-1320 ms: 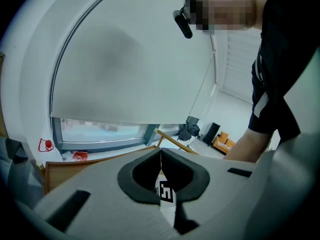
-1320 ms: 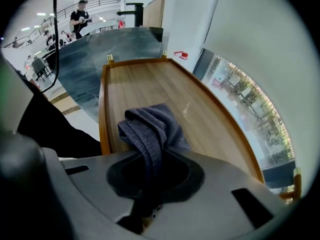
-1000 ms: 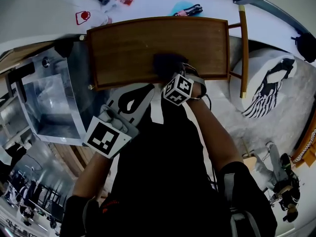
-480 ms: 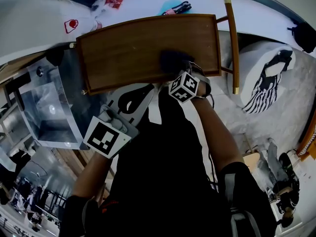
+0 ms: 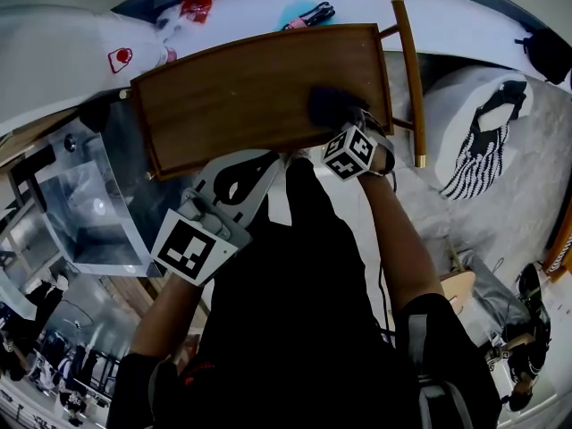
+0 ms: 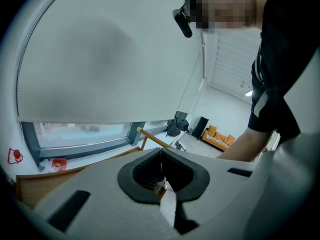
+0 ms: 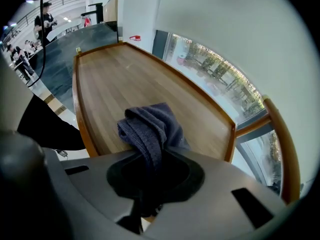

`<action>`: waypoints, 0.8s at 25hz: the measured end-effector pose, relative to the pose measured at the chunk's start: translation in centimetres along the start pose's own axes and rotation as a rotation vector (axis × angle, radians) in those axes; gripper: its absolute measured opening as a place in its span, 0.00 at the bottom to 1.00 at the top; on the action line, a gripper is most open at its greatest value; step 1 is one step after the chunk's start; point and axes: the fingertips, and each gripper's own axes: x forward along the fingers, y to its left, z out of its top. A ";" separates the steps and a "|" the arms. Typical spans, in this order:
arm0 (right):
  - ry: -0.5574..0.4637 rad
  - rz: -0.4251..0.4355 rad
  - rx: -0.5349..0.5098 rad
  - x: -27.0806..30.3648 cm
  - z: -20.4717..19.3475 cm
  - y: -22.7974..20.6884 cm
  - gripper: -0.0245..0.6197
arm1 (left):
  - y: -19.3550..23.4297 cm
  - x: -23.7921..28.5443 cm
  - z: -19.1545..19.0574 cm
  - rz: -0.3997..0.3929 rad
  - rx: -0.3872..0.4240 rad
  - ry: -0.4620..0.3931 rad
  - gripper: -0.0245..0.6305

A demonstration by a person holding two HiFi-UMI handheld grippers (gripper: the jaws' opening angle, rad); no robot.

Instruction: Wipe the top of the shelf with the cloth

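Note:
The wooden shelf top [image 5: 241, 92] has a raised rim and lies straight ahead of me. A dark blue-grey cloth [image 5: 331, 105] rests bunched on it near its front right corner. My right gripper [image 5: 342, 130] is shut on the cloth, pressing it to the wood. In the right gripper view the cloth [image 7: 149, 126] spills out from between the jaws onto the shelf top [image 7: 120, 79]. My left gripper [image 5: 234, 184] hangs back from the shelf's front edge, against my dark shirt. Its jaws are shut and hold nothing, and the left gripper [image 6: 161, 165] points up at a pale wall.
A shiny box-like unit [image 5: 85, 199] stands at the shelf's left. A wooden rail [image 5: 407, 70] runs along its right side, with a white round seat [image 5: 465, 96] carrying a striped item beyond. The window ledge [image 5: 250, 3] behind holds a red packet [image 5: 195, 7] and a teal item [image 5: 304, 14].
My right gripper has slid the cloth to the right along the shelf top, from near the middle towards the right corner. The left gripper has stayed put.

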 end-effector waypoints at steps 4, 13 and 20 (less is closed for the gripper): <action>0.028 -0.023 0.027 -0.1 -1.4 -1.5 0.10 | 0.2 -0.2 0.3 0.002 0.003 -0.003 0.07; 0.041 -0.052 0.065 -1.6 -1.3 -2.9 0.10 | 2.2 -2.8 1.9 0.049 0.017 -0.042 0.07; -0.031 -0.073 0.032 -4.1 3.7 -3.4 0.10 | 4.8 -7.0 3.9 0.123 0.047 -0.090 0.07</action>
